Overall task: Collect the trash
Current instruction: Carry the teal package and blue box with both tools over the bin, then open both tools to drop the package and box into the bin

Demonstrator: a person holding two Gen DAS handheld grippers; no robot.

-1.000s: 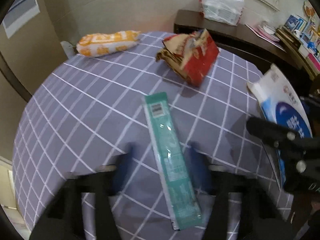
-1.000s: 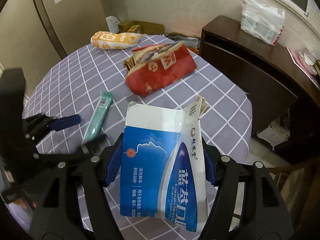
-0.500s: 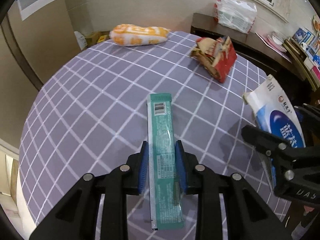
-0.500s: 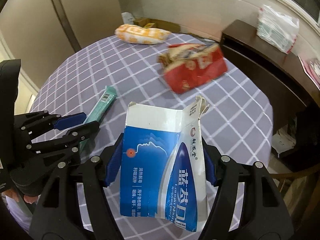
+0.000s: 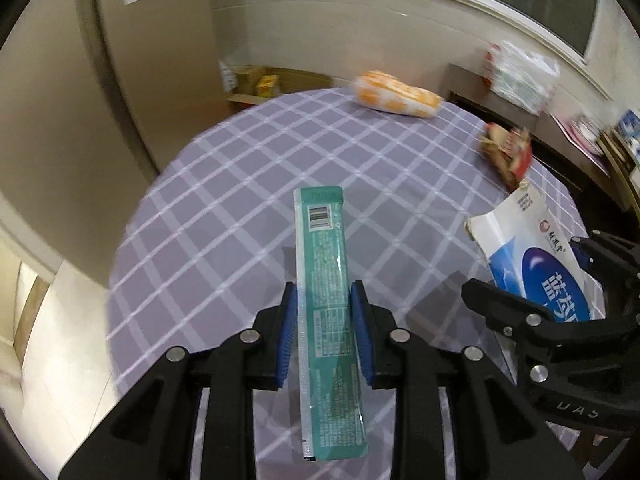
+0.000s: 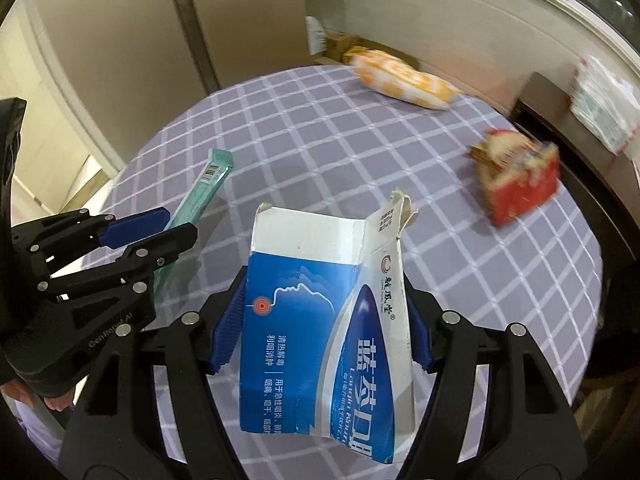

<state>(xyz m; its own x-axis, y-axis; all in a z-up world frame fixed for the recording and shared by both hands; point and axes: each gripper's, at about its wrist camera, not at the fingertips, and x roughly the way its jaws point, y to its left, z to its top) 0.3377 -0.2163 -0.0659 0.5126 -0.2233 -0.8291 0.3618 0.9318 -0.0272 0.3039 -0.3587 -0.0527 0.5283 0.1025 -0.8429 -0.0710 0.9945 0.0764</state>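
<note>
My left gripper (image 5: 323, 298) is shut on a long green packet (image 5: 322, 248), which hangs above the purple checked tablecloth (image 5: 224, 208) with its barcode end pointing away. My right gripper (image 6: 326, 304) is shut on a torn blue and white carton (image 6: 316, 360), also held off the table. In the right wrist view the left gripper (image 6: 176, 226) is at the left with the green packet (image 6: 212, 176) in it. In the left wrist view the carton (image 5: 532, 256) shows at the right edge. An orange bag (image 6: 404, 76) and a crumpled red packet (image 6: 516, 180) lie on the far side of the table.
A dark sideboard (image 5: 472, 92) stands behind the round table with a white plastic bag (image 5: 520, 72) on it. Cardboard boxes (image 5: 260, 84) sit on the floor by the wall. The table's edge curves close by on the left, with a beige wall beyond it.
The green packet has come up off the cloth in my left gripper and sits straight between the pads. Both grippers have swung, so the orange bag and red packet now sit further right and further off.
</note>
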